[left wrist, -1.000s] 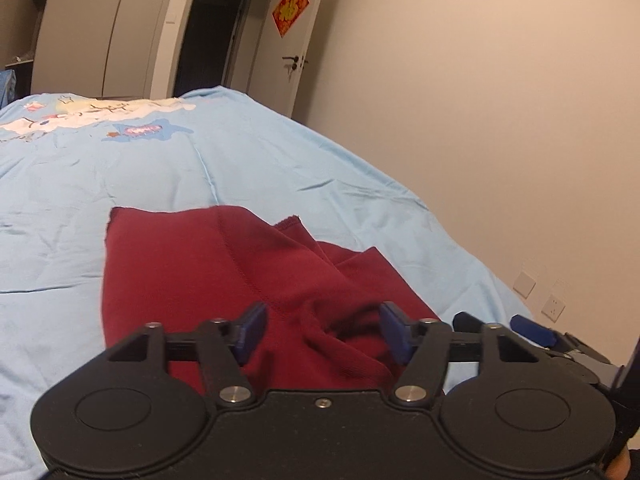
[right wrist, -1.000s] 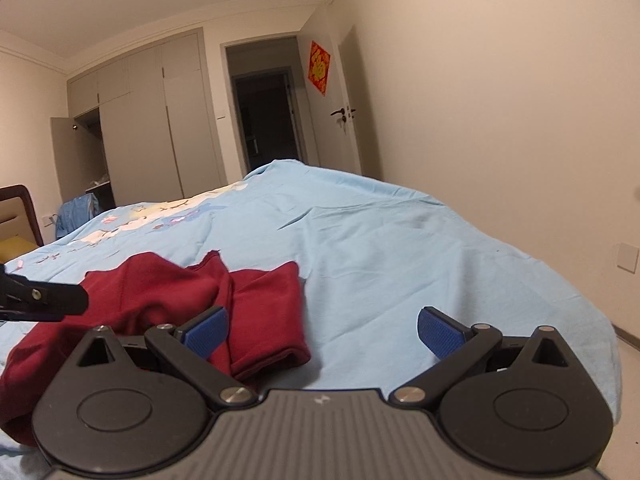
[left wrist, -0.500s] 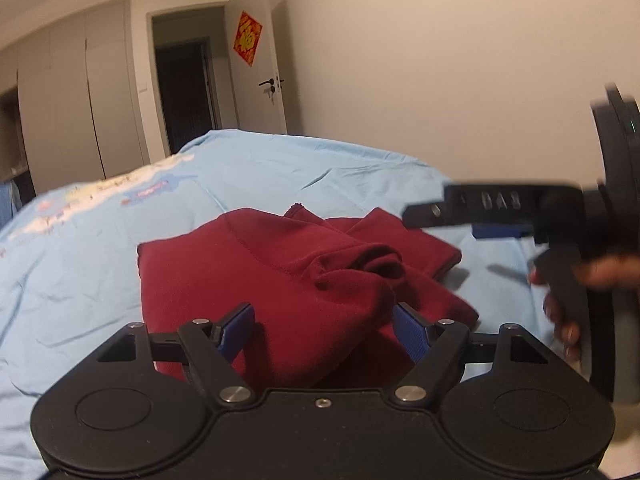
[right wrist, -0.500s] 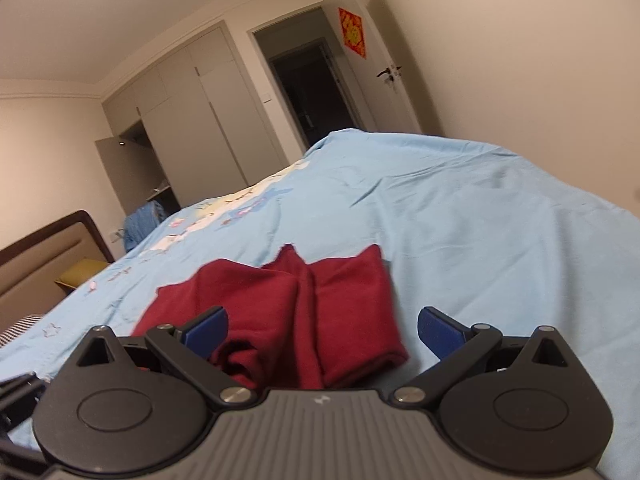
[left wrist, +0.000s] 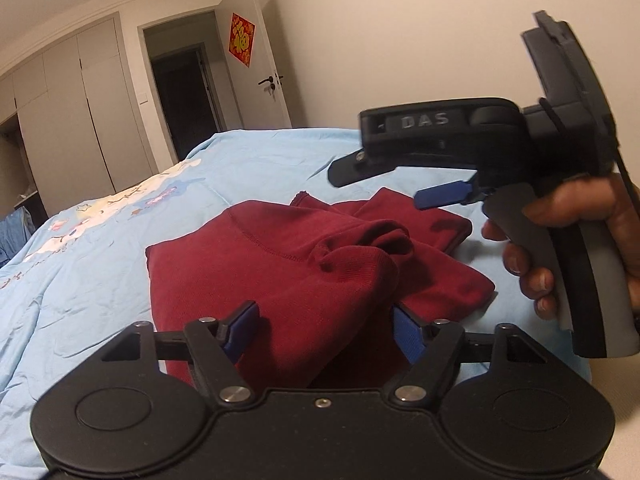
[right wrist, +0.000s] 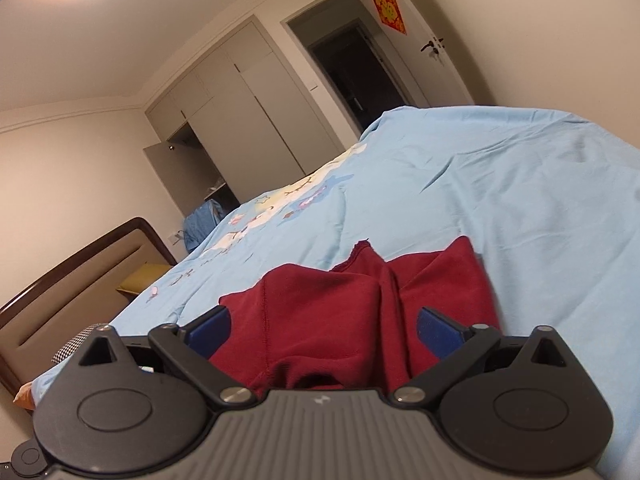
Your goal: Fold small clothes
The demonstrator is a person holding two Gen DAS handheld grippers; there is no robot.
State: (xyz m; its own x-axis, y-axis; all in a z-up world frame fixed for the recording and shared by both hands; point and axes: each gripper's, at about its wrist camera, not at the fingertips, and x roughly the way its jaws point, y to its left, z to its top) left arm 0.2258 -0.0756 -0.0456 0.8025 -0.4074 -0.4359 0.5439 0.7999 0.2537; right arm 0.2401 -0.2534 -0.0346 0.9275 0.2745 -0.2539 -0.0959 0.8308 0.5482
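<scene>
A dark red garment lies crumpled and partly folded on the light blue bedspread. My left gripper is open, its blue pads on either side of the garment's near edge, with nothing held. In the left wrist view the right gripper hovers above the garment's far right corner, held by a hand. In the right wrist view the right gripper is open over the red garment, empty.
The bed fills most of both views. A wooden headboard stands at the left, wardrobes and an open doorway at the far end. A plain wall runs along the right of the bed.
Both grippers have tilted upward and shifted over the garment. The right gripper has come further into the left wrist view, above the garment's right side. Both stay open.
</scene>
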